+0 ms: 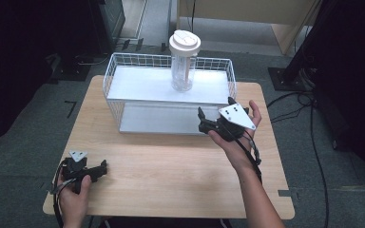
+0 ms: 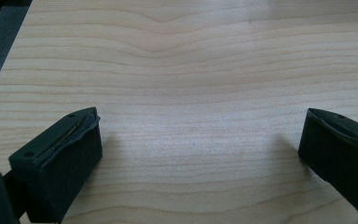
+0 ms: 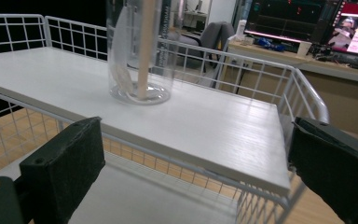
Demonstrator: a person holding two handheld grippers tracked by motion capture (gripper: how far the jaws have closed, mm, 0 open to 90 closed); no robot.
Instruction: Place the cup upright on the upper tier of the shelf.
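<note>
Over at the near left corner of the wooden table point(image 1: 171, 156), the left gripper point(image 1: 95, 171) rests low with its jaws spread wide over bare wood, holding nothing. Further right, the clear tumbler point(image 1: 183, 64) with a white lid stands upright on the top shelf of the white wire rack point(image 1: 123, 85). The right gripper point(image 1: 206, 118) hovers just in front of the rack, jaws wide apart and empty, pointing toward the tumbler.

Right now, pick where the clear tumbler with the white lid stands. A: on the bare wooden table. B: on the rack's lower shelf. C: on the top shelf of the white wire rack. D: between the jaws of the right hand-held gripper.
C: the tumbler stands upright on the top shelf of the wire rack, apart from the open right hand-held gripper.
</note>
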